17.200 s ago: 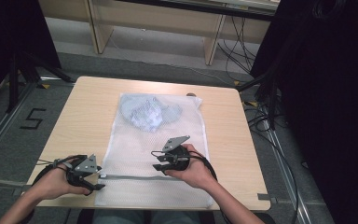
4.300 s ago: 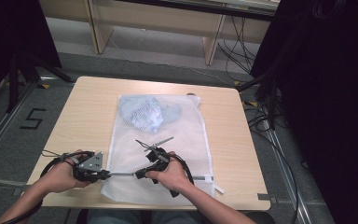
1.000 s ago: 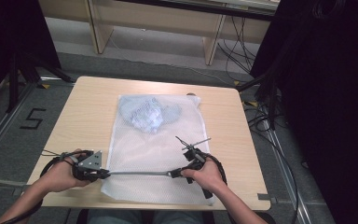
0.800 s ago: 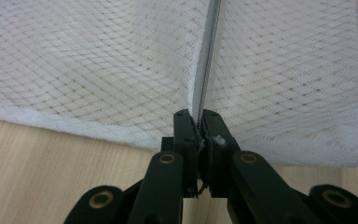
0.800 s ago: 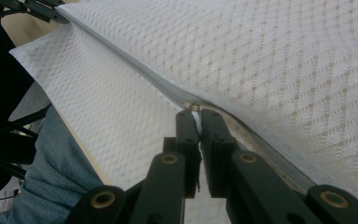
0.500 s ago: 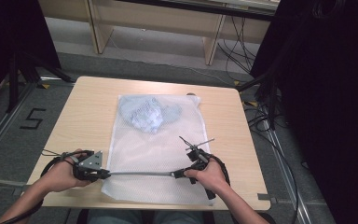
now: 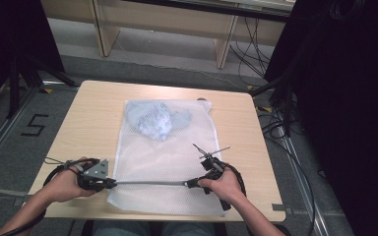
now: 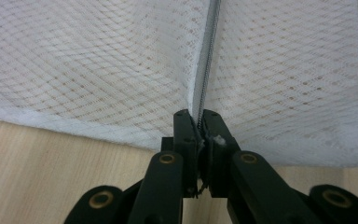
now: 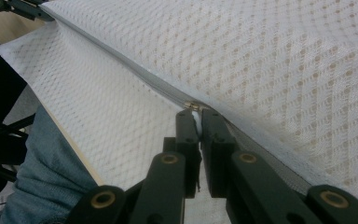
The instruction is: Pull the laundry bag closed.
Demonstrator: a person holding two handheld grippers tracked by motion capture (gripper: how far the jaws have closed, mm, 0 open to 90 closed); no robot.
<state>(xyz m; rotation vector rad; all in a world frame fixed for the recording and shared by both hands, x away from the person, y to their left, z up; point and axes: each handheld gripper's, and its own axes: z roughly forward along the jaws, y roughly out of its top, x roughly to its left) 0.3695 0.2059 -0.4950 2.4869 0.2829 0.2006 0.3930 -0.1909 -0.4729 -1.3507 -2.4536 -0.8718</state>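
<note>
A white mesh bag [image 7: 167,157] lies flat on the wooden table [image 7: 98,113], with a pale blue garment [image 7: 152,120] bunched inside its far end. A grey zipper [image 7: 150,182] runs taut across the near end. My left gripper [image 7: 112,183] is shut on the zipper's left end at the bag's edge; the left gripper view shows the jaws [image 8: 196,114] pinching the zipper tape [image 8: 207,56]. My right gripper [image 7: 189,184] is shut on the zipper pull [image 9: 192,105], right of the bag's middle. In the right gripper view [image 9: 195,114] the zipper [image 9: 121,65] stretches away closed.
The table's near edge [image 7: 177,216] lies just under both hands. A person's blue-clad leg [image 9: 42,177] shows below it. Cables [image 7: 275,128] trail on the floor at the right, and wooden desk legs [image 7: 224,46] stand behind the table.
The right gripper has slid a little to the right along the zipper, so the taut stretch between the two grippers is longer. The left gripper has stayed in place.
</note>
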